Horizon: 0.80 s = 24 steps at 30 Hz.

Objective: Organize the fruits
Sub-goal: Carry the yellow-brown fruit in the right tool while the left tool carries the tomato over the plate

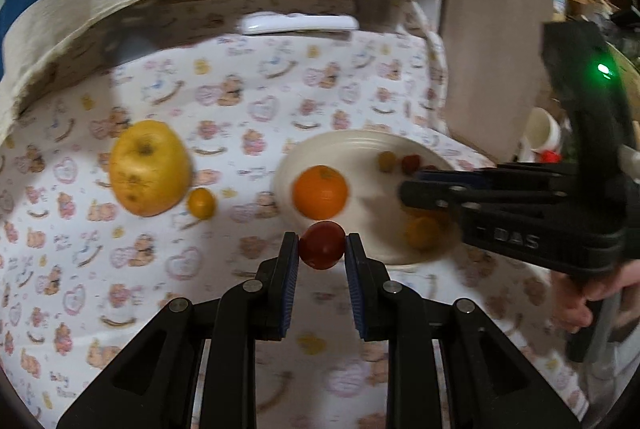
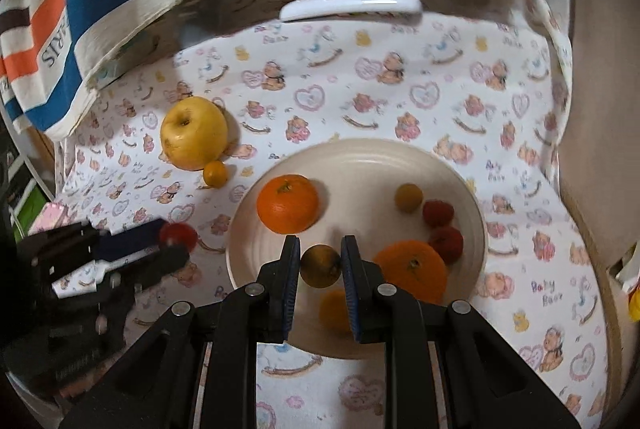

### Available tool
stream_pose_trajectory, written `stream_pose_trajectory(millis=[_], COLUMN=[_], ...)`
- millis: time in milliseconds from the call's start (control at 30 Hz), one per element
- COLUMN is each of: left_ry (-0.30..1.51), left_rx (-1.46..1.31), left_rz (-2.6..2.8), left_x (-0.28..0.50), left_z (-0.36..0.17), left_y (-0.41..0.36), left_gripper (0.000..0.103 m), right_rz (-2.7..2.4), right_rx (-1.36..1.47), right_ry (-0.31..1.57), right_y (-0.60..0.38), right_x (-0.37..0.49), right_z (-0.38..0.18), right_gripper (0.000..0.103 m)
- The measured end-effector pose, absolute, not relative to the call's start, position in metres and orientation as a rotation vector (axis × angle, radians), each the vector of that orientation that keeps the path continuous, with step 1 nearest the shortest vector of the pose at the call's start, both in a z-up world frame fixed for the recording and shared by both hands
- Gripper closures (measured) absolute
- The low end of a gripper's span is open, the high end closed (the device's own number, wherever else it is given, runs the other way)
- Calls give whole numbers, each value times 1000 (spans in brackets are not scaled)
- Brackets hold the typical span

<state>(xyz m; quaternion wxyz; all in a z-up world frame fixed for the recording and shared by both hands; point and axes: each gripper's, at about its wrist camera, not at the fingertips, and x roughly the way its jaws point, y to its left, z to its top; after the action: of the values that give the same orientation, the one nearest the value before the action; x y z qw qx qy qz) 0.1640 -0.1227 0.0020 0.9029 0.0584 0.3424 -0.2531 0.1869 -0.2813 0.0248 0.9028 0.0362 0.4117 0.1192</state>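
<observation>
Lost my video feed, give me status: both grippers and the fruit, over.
Left hand-held gripper shut on red tomato. Right hand-held gripper shut on yellow-brown fruit over plate. Nothing in the way.

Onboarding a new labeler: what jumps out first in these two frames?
Both grippers carry a small fruit between their fingers: the left gripper a red tomato just short of the plate's near rim, the right gripper a dull yellow-brown fruit over the white plate. The plate already holds two oranges and several small red and yellow fruits. A big yellow apple and a small yellow fruit beside it sit on the teddy-bear cloth, left of the plate.
</observation>
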Motion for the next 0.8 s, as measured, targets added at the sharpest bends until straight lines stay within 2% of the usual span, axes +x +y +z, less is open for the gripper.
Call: stream_pose_trajectory(millis=[800], left_ry=[733], left_rx=[114], left_rz=[-496], left_x=[193], left_z=[-5], left_y=[-153], left_gripper=[80], right_rz=[222], right_rx=[122], right_ry=[853], right_y=[-296], right_x=[188], right_z=[24], right_gripper=[81])
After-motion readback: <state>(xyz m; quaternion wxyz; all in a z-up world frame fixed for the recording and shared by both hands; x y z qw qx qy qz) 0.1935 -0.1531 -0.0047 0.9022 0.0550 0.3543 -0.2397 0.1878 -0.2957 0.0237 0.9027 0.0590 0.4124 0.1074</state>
